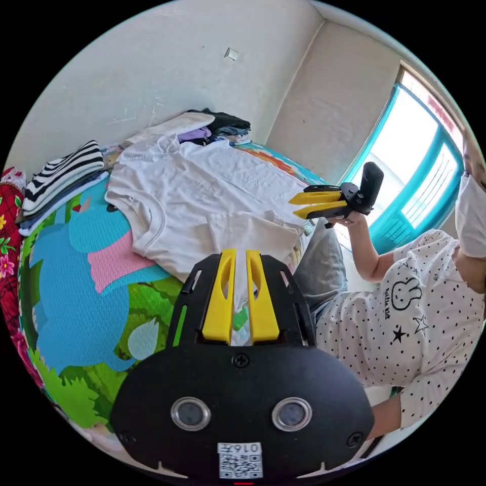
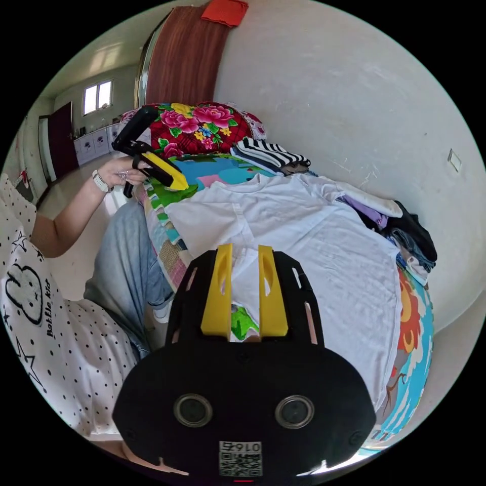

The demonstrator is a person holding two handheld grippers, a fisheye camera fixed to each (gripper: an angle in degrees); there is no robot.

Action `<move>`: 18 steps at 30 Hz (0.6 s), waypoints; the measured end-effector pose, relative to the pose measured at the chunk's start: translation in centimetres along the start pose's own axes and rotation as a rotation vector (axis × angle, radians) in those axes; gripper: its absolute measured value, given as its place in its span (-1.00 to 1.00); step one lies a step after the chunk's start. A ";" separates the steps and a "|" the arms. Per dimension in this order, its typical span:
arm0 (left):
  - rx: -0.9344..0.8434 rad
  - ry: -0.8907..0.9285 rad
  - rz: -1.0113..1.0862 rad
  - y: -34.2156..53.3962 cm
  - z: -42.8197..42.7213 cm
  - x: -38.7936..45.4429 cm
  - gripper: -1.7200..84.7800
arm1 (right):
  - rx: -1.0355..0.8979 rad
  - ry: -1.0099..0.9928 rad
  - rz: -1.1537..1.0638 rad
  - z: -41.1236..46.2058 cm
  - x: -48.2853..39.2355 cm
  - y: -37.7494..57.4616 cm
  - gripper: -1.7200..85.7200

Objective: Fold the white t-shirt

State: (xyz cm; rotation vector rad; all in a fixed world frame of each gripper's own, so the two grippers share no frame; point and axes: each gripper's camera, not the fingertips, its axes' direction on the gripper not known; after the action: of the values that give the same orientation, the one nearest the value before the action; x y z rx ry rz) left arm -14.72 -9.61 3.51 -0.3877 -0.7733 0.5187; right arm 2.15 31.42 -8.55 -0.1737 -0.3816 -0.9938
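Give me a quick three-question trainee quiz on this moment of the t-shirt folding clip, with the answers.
1. True or false: the right tool is clamped on the white t-shirt.
2. Which of these lies on the bed near the wall? A. a striped folded stack B. a laundry basket C. a pair of shoes
3. Fill in: the tool held nearer the shirt's collar is the ___ tool.

Key: 1 false, it is held in the air off the bed edge with nothing between its jaws. 2 A. 3 left.
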 end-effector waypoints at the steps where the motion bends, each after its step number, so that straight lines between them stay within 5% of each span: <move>1: -0.018 -0.007 0.006 -0.2 0.5 0.2 -0.96 | -0.030 -0.035 -0.024 0.9 0.2 -0.6 -0.80; 8: -0.102 -0.077 -0.022 0.0 4.4 1.2 -0.98 | -0.249 -0.002 -0.148 5.1 0.2 -1.7 -0.82; 18: -0.047 -0.011 -0.076 1.2 4.5 0.5 -0.98 | -0.096 -0.064 0.020 1.8 4.5 0.6 -0.94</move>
State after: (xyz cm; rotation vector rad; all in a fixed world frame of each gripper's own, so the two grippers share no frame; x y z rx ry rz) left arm -18.13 -7.71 6.17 -0.3981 -0.8090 0.4328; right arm 4.43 28.75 -5.11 -0.2964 -0.3899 -0.9893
